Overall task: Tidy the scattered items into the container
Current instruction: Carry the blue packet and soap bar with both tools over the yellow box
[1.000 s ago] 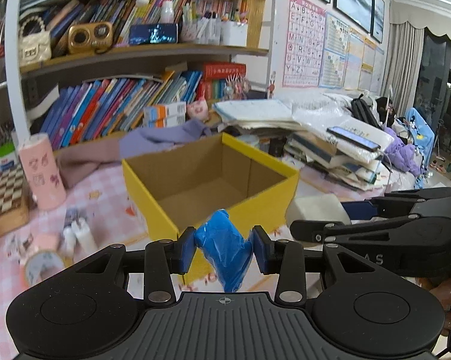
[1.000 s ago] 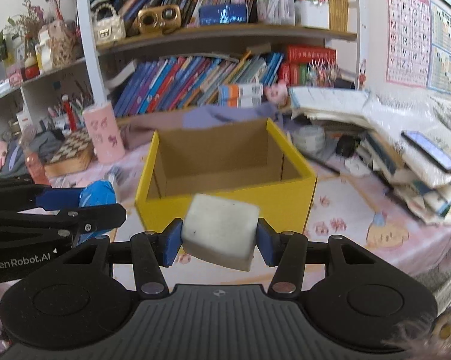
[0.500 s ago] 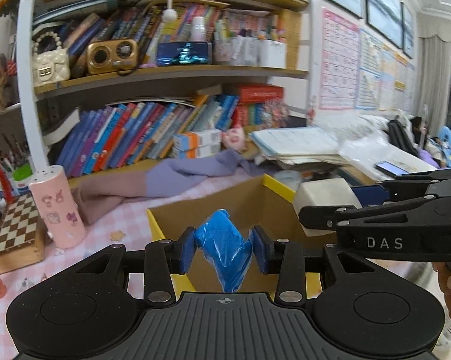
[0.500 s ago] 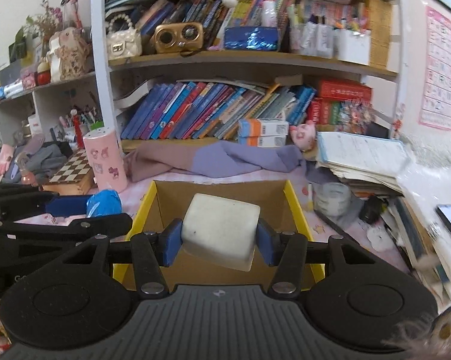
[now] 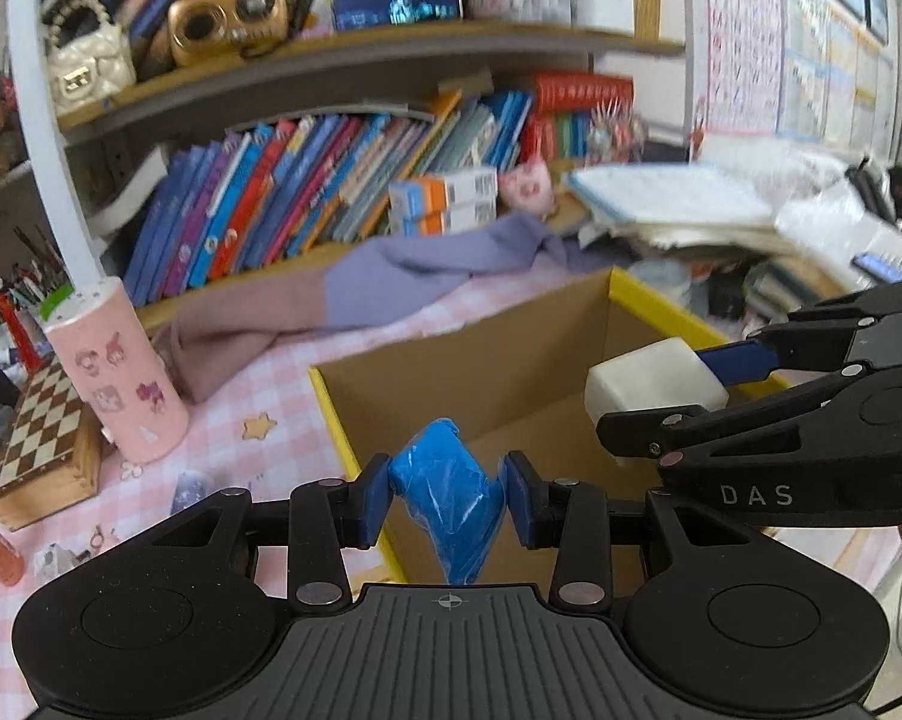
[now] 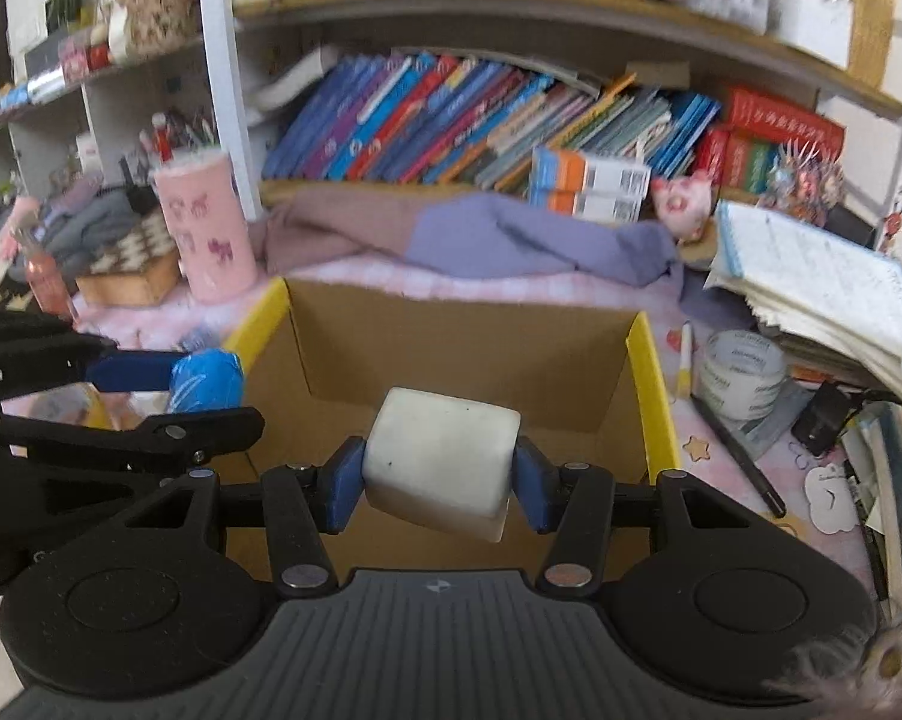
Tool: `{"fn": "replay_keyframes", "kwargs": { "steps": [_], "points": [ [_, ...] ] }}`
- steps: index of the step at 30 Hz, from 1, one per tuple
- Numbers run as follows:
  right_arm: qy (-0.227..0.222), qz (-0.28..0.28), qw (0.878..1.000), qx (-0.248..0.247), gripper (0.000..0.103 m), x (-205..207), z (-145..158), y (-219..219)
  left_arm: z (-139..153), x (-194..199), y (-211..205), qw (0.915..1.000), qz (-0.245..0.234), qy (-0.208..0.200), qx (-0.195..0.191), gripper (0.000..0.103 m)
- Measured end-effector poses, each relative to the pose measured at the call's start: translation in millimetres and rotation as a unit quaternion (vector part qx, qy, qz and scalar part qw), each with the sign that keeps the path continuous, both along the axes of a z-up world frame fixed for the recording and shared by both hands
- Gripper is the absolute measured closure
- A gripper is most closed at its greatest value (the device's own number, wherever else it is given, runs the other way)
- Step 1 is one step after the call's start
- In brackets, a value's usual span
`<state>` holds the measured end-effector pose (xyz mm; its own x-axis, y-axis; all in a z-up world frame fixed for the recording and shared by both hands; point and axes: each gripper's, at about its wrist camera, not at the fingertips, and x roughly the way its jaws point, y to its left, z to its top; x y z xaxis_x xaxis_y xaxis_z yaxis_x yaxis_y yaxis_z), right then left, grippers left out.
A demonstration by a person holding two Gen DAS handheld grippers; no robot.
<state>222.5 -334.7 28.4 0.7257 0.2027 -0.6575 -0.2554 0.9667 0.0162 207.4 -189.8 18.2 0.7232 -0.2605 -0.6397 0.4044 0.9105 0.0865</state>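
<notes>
My left gripper (image 5: 447, 501) is shut on a crumpled blue plastic packet (image 5: 447, 495), held over the near left part of the open cardboard box with yellow sides (image 5: 330, 402). In the right wrist view that packet (image 6: 206, 381) hangs at the box's left wall. My right gripper (image 6: 438, 483) is shut on a white block (image 6: 441, 462) above the box's brown inside (image 6: 463, 354). The left wrist view shows the same block (image 5: 655, 381) over the box's right half. The box floor that shows is bare.
The box stands on a pink checked cloth (image 5: 240, 396). A pink cylinder (image 5: 117, 375) and a chequered wooden box (image 5: 42, 444) are to its left. Right of it lie a tape roll (image 6: 745, 375), a pen (image 6: 736, 444) and stacked papers (image 6: 823, 288). A purple cloth (image 6: 499, 237) and bookshelves stand behind.
Both grippers have moved forward over the box with their loads, from in front of its yellow wall to above its opening. Their grips are unchanged.
</notes>
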Motion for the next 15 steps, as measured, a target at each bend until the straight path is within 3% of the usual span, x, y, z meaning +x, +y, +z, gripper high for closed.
{"fn": "replay_keyframes", "kwargs": {
  "steps": [10,15],
  "points": [
    [0.099,0.016,0.995,-0.011,0.053,27,-47,-11,-30,18,-22,0.9978,-0.008,0.052,0.039,0.064],
    [0.115,0.004,0.993,-0.008,0.053,26,-58,-18,-37,19,-31,0.9969,-0.018,0.061,0.046,0.064]
  ]
}}
